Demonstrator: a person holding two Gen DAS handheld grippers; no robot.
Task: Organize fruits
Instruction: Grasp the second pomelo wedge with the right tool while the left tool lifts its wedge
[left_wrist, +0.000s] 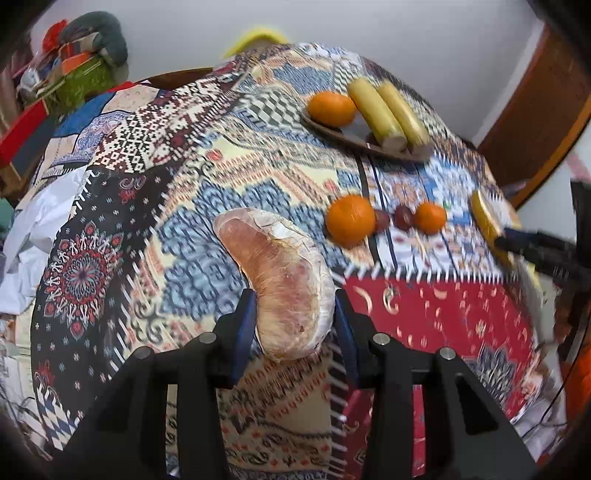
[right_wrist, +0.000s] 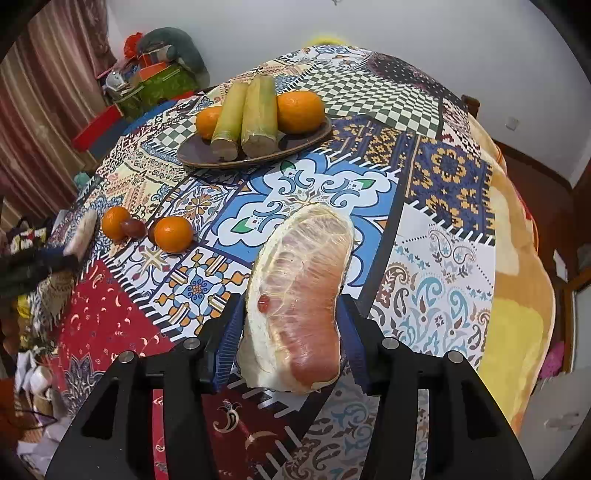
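Note:
My left gripper (left_wrist: 293, 317) is shut on a pink pomelo wedge (left_wrist: 280, 280) and holds it above the patterned tablecloth. My right gripper (right_wrist: 291, 332) is shut on a second pomelo wedge (right_wrist: 299, 291); it shows edge-on at the right of the left wrist view (left_wrist: 487, 221). A dark oval plate (right_wrist: 306, 142) at the back holds two sugarcane pieces (right_wrist: 245, 118) and two oranges (right_wrist: 300, 112). Two small oranges (right_wrist: 173, 234) and two dark red fruits (right_wrist: 133, 228) lie on the cloth between the grippers.
A table under a patchwork cloth (right_wrist: 424, 206) fills both views. A cluttered shelf with boxes (right_wrist: 147, 81) stands at the back left. A yellow-orange blanket (right_wrist: 517, 280) hangs past the right edge.

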